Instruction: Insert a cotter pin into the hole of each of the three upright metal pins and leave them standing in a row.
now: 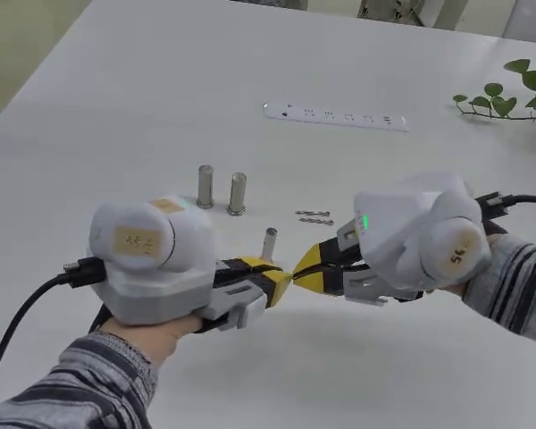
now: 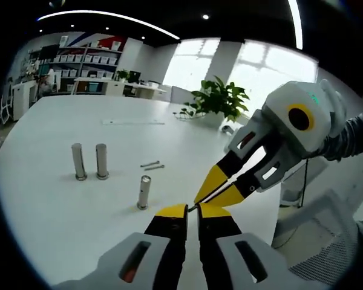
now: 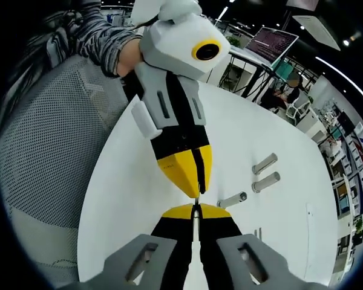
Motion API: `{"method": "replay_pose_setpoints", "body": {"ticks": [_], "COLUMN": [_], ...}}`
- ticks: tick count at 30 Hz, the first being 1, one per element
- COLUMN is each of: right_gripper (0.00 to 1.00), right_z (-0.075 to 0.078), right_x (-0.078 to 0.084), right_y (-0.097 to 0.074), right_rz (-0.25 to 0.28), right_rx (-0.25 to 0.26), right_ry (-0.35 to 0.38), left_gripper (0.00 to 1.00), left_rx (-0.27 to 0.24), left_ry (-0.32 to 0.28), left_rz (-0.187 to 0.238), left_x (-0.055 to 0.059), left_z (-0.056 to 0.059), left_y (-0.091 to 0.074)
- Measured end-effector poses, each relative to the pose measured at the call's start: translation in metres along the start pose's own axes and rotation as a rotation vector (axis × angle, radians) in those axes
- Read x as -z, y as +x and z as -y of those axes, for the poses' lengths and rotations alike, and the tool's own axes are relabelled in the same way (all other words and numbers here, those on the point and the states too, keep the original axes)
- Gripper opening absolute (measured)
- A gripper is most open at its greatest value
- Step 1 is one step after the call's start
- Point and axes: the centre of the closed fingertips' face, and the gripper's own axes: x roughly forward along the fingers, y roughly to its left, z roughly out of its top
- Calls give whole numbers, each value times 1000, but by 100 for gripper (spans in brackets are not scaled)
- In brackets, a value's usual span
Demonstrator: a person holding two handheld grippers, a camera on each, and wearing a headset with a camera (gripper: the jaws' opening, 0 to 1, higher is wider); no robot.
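Three metal pins stand upright on the white table: two side by side (image 1: 205, 186) (image 1: 238, 193) and a third (image 1: 269, 243) nearer me, just behind the grippers. Two cotter pins (image 1: 314, 216) lie flat to their right. My left gripper (image 1: 284, 281) and right gripper (image 1: 298, 268) meet tip to tip above the table in front of the third pin. Both have their jaws together. A thin cotter pin (image 3: 196, 200) bridges the two sets of tips, seemingly pinched at both ends. In the left gripper view, the third pin (image 2: 144, 192) stands left of the tips.
A white power strip (image 1: 335, 116) lies farther back on the table (image 1: 116, 107). A green plant (image 1: 514, 94) trails in at the far right edge. Cables run from both grippers toward me.
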Motion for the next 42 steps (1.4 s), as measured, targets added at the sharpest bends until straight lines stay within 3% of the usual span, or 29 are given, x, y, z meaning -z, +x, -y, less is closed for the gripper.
{"method": "replay_pose_setpoints", "body": {"ticks": [8, 15, 23, 29, 36, 42], "right_gripper": [0, 0, 0, 2, 1, 0], "right_z": [1, -1, -1, -4, -13, -17], "right_x": [-4, -5, 1, 6, 9, 11], "right_y": [-2, -3, -5, -6, -7, -7], "right_rz": [16, 24, 18, 20, 7, -2], "right_rx": [8, 9, 2, -25, -66, -83], "right_ry": [-7, 2, 42, 81, 74, 70], "left_gripper": [0, 0, 0, 0, 0, 0], "left_rx": [28, 32, 47, 75, 101, 105], "left_ry": [-37, -23, 65, 171, 284, 329], "left_rz": [18, 22, 7, -9, -42, -64], "left_x": [-2, -2, -1, -1, 4, 7], "left_z": [6, 7, 13, 22, 30, 31], "left_y": [1, 0, 0, 1, 2, 2]}}
